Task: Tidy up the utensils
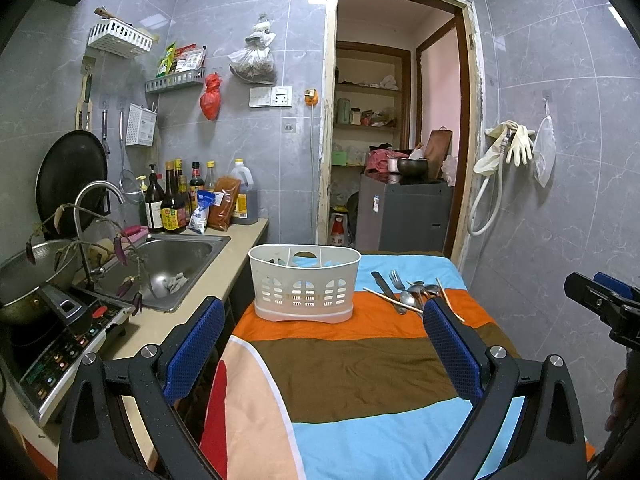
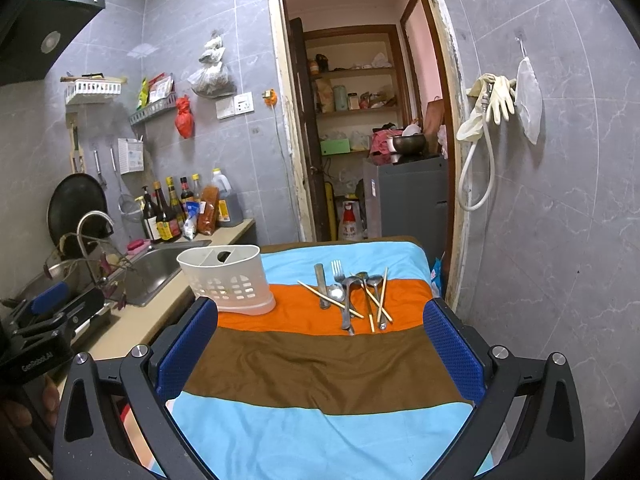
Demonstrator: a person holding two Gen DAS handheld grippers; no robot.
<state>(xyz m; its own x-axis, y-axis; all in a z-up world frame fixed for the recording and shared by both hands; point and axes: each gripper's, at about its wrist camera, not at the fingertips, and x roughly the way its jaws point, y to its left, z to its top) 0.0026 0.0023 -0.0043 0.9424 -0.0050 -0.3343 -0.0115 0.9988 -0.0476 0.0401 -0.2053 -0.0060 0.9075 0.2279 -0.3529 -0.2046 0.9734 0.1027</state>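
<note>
A white slotted utensil caddy stands upright on the orange stripe of a striped cloth. To its right lies a loose pile of utensils: a knife, a fork, several spoons and wooden chopsticks. My left gripper hovers open in front of the caddy, nothing between its blue pads. My right gripper is open too, short of the pile. Each gripper shows at the edge of the other's view.
A counter on the left holds a steel sink, a curved tap, sauce bottles and an induction cooker. An open doorway lies behind the table. Gloves and a hose hang on the right wall.
</note>
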